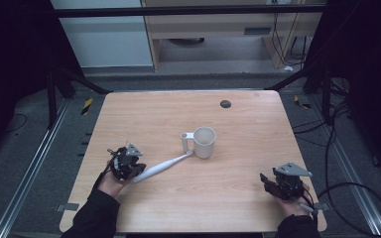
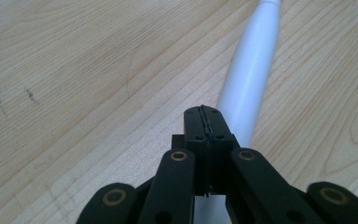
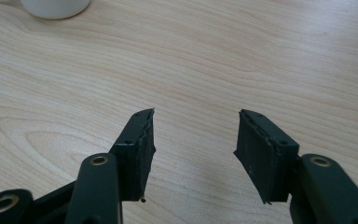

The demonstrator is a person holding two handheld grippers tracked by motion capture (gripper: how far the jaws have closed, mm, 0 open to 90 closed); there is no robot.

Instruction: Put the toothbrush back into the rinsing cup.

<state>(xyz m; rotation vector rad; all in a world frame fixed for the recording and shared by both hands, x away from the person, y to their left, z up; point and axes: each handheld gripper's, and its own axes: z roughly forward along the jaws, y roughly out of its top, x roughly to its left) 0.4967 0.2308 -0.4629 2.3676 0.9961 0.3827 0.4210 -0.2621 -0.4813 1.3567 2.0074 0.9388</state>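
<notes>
1 mug and 1 white toothbrush lay mid-tabletop; bare wood ran toward 12 o'clock. Left hand-held gripper was clenched above the toothbrush, right hand-held gripper released.

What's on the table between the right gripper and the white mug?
Nothing: in the high view, bare wood runs from the right gripper up to the white mug; the right gripper view shows bare table ahead too.

Middle of the tabletop was the only crowded bit: a white mug stood there, and a long white toothbrush lay slanted from its base down toward the left tongs. The right tongs had bare wood all the way up to the mug. The far strip held just a small dark disc.
</notes>
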